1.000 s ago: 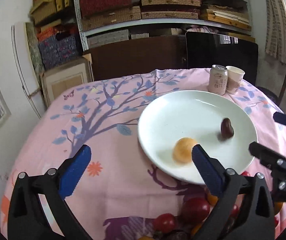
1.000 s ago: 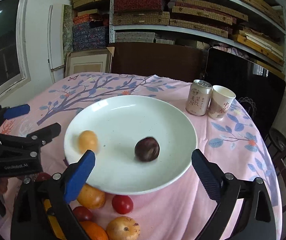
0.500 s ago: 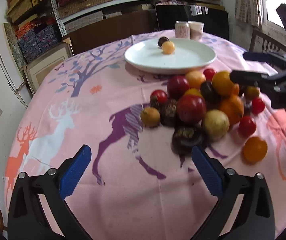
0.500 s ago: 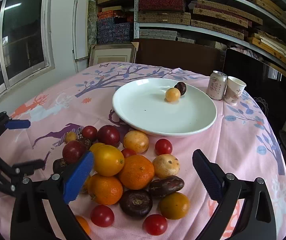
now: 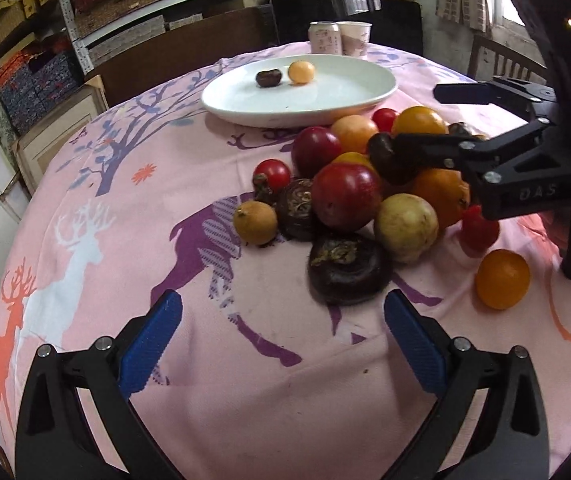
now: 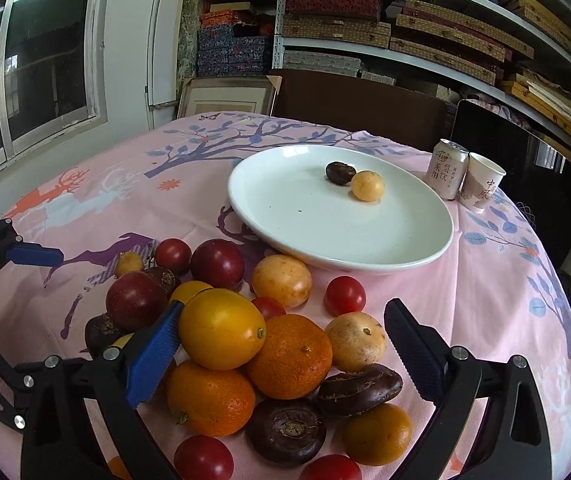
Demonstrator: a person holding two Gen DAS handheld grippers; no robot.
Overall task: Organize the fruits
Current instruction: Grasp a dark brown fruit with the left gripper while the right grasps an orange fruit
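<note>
the left gripper hangs wide open above the pink deer-print cloth on the bench, nothing between its blue pads. the right gripper is spread open over the heap of mixed fruits. the white round plate holds 2 pieces: a dark brown fruit touching a small yellow fruit.

One plate, two fruits on it; one can, one cup.
</note>
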